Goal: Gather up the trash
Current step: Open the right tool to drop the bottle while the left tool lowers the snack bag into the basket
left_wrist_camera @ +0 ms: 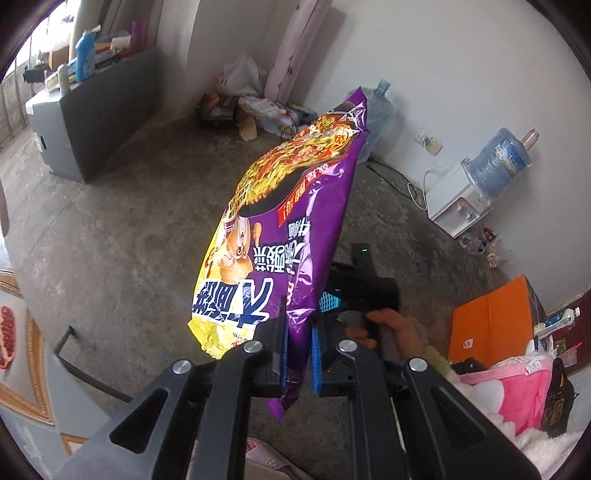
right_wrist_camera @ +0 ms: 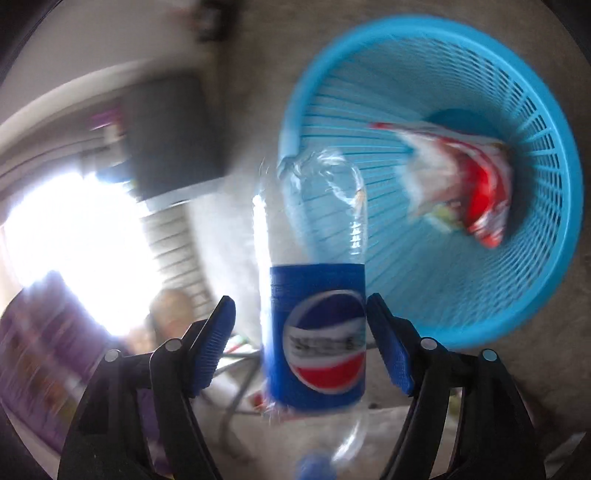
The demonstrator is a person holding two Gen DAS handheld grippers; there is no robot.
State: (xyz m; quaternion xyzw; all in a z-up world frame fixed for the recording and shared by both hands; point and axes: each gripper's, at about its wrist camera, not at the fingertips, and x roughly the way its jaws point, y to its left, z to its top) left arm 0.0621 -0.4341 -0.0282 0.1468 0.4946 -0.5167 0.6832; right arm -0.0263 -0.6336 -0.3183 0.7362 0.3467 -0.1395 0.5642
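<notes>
My left gripper (left_wrist_camera: 300, 332) is shut on the lower edge of a purple and yellow noodle packet (left_wrist_camera: 291, 206), which stands up over the concrete floor. In the right wrist view a clear Pepsi bottle (right_wrist_camera: 317, 332) with a blue label hangs cap-down between the fingers of my right gripper (right_wrist_camera: 301, 299). The left pad (right_wrist_camera: 218, 339) stands clear of the bottle and the right pad is at its edge, so the gripper is open. Just beyond is a blue slatted basket (right_wrist_camera: 369, 33) holding a red and white wrapper (right_wrist_camera: 465, 184). The view is blurred.
A grey cabinet (left_wrist_camera: 88, 122) with clutter on top stands at the left. Bags and boxes (left_wrist_camera: 251, 103) are piled by the far wall. A water dispenser (left_wrist_camera: 458, 199), an orange box (left_wrist_camera: 491, 325) and a pink fluffy item (left_wrist_camera: 517, 384) are on the right.
</notes>
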